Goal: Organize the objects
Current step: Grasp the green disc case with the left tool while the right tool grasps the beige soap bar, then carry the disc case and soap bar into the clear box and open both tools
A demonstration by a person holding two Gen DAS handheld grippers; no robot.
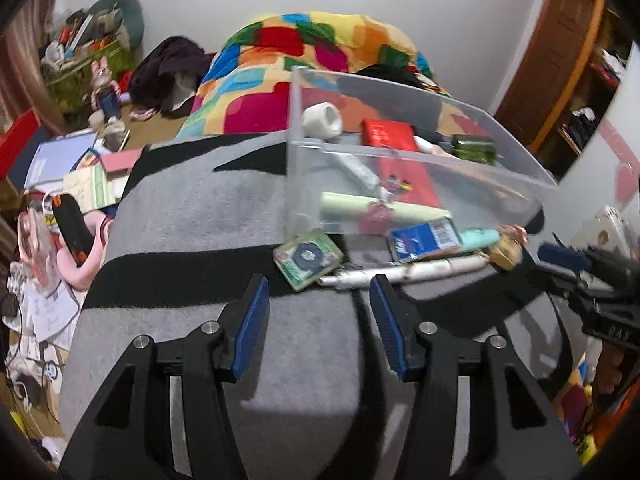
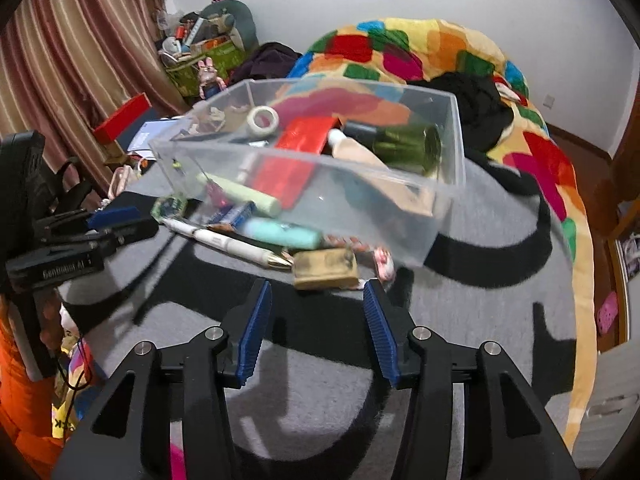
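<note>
Clutter [image 2: 280, 248] lies between spread fingers [image 2: 254, 328] and bin [image 2: 448, 168].

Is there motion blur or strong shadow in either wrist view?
Left wrist view: clear plastic bin and door edges smear, left claw sharp. Right wrist view: bin and brass padlock soft, right claw crisp, hard shadows on the grey blanket.

Both views are evenly bright under indoor light from above. Dark, soft-edged shadows fall on the grey blanket [image 2: 480, 216]. Strong fisheye bending curves walls and the curtain [image 2: 72, 60], with black vignette in the corners. The clear bin [image 1: 400, 152] and its contents look smeared; pale glare whitens its walls.
</note>
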